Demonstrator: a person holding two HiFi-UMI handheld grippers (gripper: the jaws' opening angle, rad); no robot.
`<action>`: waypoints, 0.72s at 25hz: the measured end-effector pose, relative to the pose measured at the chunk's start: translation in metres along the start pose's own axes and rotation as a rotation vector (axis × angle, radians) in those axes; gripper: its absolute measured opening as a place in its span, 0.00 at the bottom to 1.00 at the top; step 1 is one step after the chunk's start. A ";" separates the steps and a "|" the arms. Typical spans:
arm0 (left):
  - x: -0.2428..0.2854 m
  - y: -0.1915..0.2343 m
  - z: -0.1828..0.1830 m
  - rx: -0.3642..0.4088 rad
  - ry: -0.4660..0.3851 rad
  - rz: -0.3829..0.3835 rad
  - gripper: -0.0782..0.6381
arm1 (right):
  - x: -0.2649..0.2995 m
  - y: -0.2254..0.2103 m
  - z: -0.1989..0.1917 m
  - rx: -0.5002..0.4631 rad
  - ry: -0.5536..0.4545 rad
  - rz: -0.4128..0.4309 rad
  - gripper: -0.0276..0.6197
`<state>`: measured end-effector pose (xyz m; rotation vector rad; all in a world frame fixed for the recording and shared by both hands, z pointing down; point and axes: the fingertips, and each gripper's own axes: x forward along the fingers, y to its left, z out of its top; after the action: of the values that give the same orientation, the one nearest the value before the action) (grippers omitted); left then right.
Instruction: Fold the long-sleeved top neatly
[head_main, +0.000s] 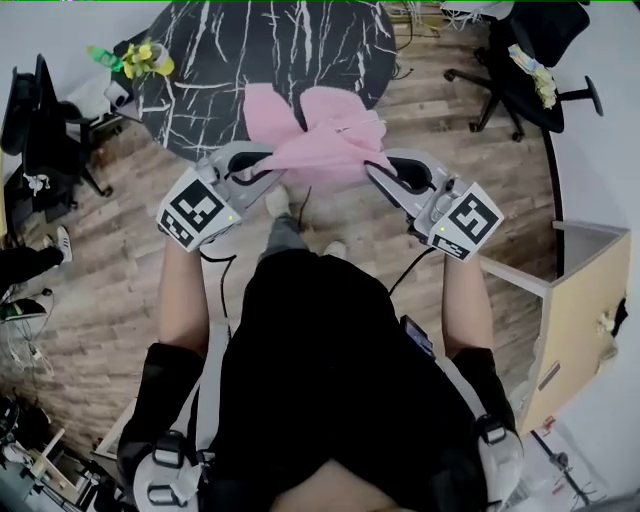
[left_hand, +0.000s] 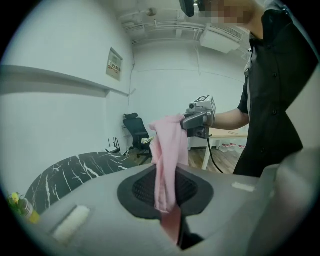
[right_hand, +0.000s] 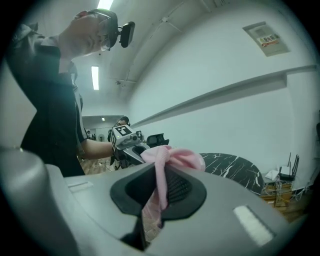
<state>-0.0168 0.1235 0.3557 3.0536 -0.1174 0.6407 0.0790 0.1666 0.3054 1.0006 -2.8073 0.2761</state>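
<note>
The pink long-sleeved top (head_main: 318, 135) hangs bunched between my two grippers, in the air near the front edge of the black marble table (head_main: 220, 60). My left gripper (head_main: 272, 163) is shut on one part of the top (left_hand: 167, 165). The right gripper (head_main: 372, 166) is shut on another part of the top (right_hand: 160, 185). In the left gripper view the right gripper (left_hand: 186, 121) shows at the far end of the cloth. The right gripper view shows the left gripper (right_hand: 134, 148) in the same way. Both grippers face each other a short way apart.
A yellow-and-green object (head_main: 140, 60) lies at the table's left rim. Office chairs stand at the left (head_main: 40, 120) and at the upper right (head_main: 525, 65). A wooden desk edge (head_main: 575, 310) is at the right. The person's feet (head_main: 278, 205) stand on the wood floor below the cloth.
</note>
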 end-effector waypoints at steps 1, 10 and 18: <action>0.005 -0.013 0.008 0.013 -0.007 -0.006 0.16 | -0.016 0.005 0.002 -0.010 -0.005 -0.013 0.09; 0.034 -0.091 0.090 0.075 -0.131 -0.109 0.16 | -0.122 0.032 0.045 -0.151 -0.079 -0.142 0.09; 0.038 -0.122 0.154 0.217 -0.155 -0.186 0.16 | -0.176 0.050 0.096 -0.320 -0.136 -0.240 0.09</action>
<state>0.0884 0.2375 0.2298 3.2640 0.2488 0.4311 0.1744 0.2904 0.1711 1.2964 -2.6861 -0.2705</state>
